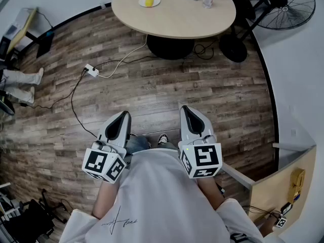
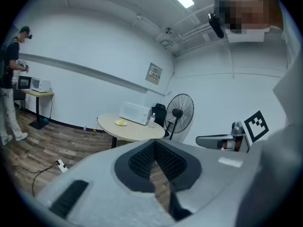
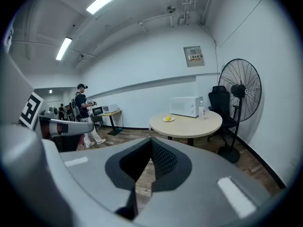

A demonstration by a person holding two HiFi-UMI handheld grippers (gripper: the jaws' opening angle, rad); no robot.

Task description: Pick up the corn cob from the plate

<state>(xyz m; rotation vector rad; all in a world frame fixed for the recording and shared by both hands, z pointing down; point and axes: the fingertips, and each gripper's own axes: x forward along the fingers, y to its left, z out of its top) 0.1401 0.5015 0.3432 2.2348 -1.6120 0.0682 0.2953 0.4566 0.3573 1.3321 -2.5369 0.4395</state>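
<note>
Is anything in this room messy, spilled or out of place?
Only the white power strip lying loose on the wooden plank floor, its cables trailing toward the round beige table. The yellow corn cob sits neatly on its white plate.

The head view looks steeply down; the table (image 1: 173, 14) lies far off at twelve o'clock. Both gripper views face it nearly level, sharing its plate (image 3: 167, 120), the fan (image 3: 242, 91) and, seemingly, the microwave (image 3: 184, 106).

Nothing legible; script on the shirt (image 1: 162, 196) seems too blurred.
</note>
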